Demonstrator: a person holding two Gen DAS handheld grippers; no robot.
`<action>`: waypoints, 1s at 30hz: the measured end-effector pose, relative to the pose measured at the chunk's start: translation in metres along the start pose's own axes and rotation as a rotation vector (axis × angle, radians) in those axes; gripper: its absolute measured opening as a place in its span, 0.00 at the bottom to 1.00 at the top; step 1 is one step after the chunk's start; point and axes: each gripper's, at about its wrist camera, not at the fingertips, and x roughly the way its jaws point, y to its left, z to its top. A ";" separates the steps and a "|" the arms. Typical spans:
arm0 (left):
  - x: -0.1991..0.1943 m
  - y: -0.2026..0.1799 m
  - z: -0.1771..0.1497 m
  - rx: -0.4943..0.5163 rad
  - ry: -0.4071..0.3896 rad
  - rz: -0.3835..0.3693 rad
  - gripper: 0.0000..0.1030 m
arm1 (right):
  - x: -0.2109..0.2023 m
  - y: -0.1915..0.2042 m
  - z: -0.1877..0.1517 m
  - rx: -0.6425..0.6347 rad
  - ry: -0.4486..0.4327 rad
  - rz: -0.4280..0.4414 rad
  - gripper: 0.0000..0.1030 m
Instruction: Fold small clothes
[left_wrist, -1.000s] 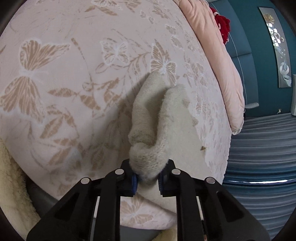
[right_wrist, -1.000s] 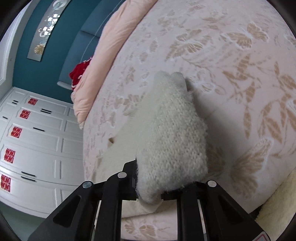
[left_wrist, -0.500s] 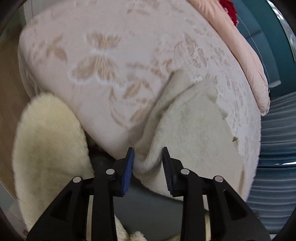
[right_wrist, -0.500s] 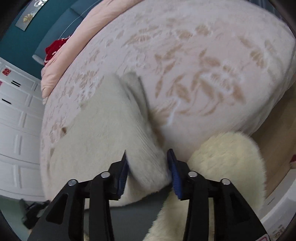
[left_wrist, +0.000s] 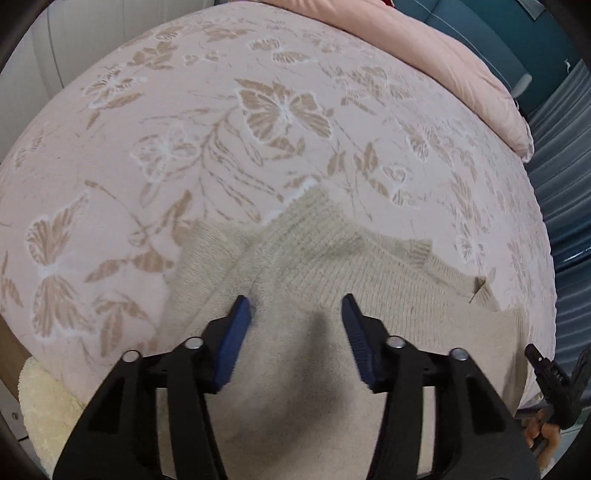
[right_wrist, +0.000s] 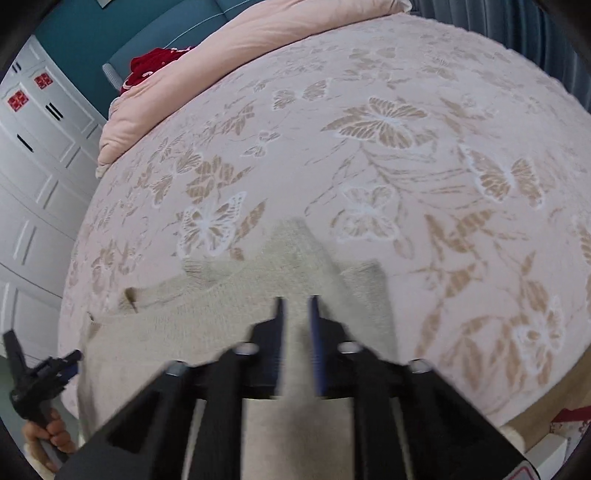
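A cream knit sweater (left_wrist: 369, 266) lies spread on the pink butterfly bedspread (left_wrist: 184, 147), one sleeve folded across its upper part. My left gripper (left_wrist: 295, 317) hovers over the sweater's near part. Its jaws are opening, and the blue pads (left_wrist: 240, 321) touch no fabric. In the right wrist view the same sweater (right_wrist: 221, 306) lies under my right gripper (right_wrist: 297, 314). That gripper is blurred, its jaws drawn together, with no cloth seen pinched. Each view catches the other gripper at its lower edge: the right gripper (left_wrist: 554, 376) and the left gripper (right_wrist: 37, 369), each held by a hand (right_wrist: 48, 435).
A pink duvet (right_wrist: 221, 55) is bunched along the bed's far side, with something red (right_wrist: 155, 66) behind it. A fluffy cream rug (left_wrist: 40, 406) lies on the floor at the bed's near corner. White wardrobe doors (right_wrist: 37, 147) and blue curtains (left_wrist: 565, 184) flank the bed.
Both grippers let go of the bunched sweater, which now lies flat on the bed. The left jaws spread wider. The right jaws opened, then closed again. Both hands swung back over the garment.
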 end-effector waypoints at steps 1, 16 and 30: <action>0.002 -0.003 -0.001 0.012 -0.008 0.010 0.38 | -0.001 0.005 0.000 0.005 -0.002 0.054 0.01; 0.044 -0.015 0.014 0.197 -0.051 0.225 0.52 | 0.064 0.039 -0.005 -0.212 0.101 -0.180 0.00; -0.054 0.028 -0.060 -0.004 -0.092 -0.052 0.61 | 0.050 0.184 -0.091 -0.423 0.181 0.030 0.04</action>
